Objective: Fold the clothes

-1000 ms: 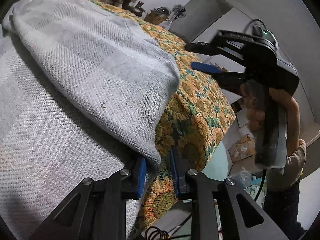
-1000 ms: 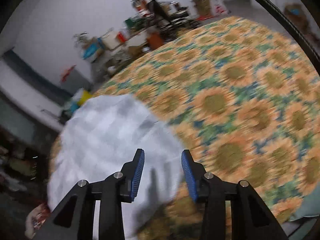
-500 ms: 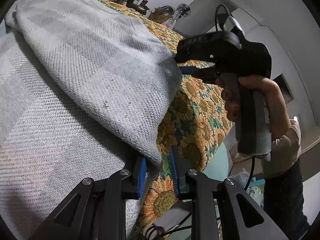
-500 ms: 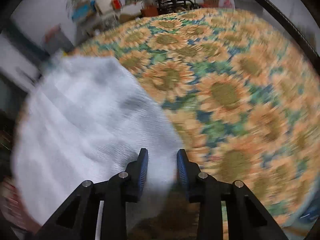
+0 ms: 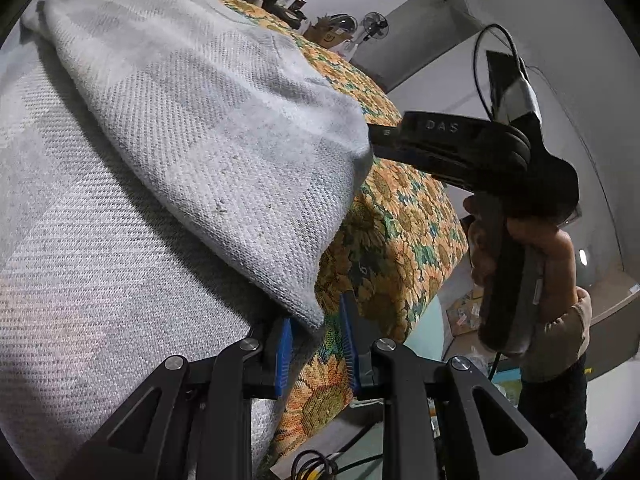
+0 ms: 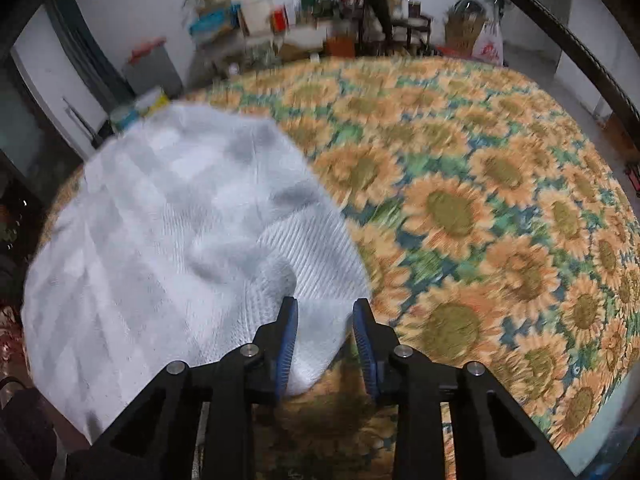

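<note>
A pale grey checked knit garment [image 5: 168,152] lies on a sunflower-print bedspread [image 5: 404,216], one layer folded over another. My left gripper [image 5: 316,350] is open at the bed's near edge, with the folded layer's corner hanging between its blue pads. My right gripper [image 6: 326,334] is open, its pads either side of the garment's [image 6: 180,232] near right edge. In the left wrist view the right gripper's black body [image 5: 460,148] reaches in from the right, its fingertips hidden behind the fold.
The sunflower bedspread [image 6: 480,208] stretches to the right of the garment. Cluttered shelves and boxes [image 6: 304,28] stand along the far wall. Cardboard boxes [image 5: 464,308] and cables lie on the floor beside the bed.
The right gripper has come down and forward to the garment's edge, its pads now around the cloth. The left gripper has stayed at the near corner.
</note>
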{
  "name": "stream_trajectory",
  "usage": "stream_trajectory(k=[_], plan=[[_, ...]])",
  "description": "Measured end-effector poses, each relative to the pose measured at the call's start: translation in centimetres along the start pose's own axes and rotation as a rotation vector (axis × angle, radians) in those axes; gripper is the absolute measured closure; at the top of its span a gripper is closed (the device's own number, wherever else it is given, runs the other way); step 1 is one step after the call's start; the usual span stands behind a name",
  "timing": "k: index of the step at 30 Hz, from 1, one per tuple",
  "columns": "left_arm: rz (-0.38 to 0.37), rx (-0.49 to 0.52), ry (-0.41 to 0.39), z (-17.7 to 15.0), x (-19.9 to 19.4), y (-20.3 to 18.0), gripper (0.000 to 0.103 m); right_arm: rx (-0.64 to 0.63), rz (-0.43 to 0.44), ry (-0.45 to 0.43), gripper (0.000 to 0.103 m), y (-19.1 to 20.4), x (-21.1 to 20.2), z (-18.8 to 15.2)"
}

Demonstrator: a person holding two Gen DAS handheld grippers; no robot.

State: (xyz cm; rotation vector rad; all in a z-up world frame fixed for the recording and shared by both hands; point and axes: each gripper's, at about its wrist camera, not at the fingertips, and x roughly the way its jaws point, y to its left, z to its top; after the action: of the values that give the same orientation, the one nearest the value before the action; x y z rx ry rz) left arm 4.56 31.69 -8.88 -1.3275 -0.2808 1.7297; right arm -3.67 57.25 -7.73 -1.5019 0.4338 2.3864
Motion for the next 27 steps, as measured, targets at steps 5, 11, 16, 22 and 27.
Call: stream_trajectory(k=[5,11,16,22,27], plan=[[0.016,0.009,-0.010,-0.5,0.0,0.0,0.081,0.024,0.016,0.034,0.066,-0.3,1.9,0.3],[0.009,0.005,-0.009,-1.0,-0.6,-0.5,0.081,0.008,-0.037,0.005,0.057,0.1,1.2,0.3],[-0.001,-0.007,-0.013,-1.2,-0.7,-0.4,0.080,-0.168,-0.047,-0.050,0.072,3.1,-0.5,-0.6],[-0.006,-0.006,-0.021,-1.5,-1.1,-0.3,0.081,-0.166,-0.003,-0.023,0.071,3.9,1.3,-0.4],[-0.014,-0.022,-0.023,-1.6,-1.2,-0.4,0.080,-0.185,-0.071,-0.041,0.089,4.5,1.0,-0.9]])
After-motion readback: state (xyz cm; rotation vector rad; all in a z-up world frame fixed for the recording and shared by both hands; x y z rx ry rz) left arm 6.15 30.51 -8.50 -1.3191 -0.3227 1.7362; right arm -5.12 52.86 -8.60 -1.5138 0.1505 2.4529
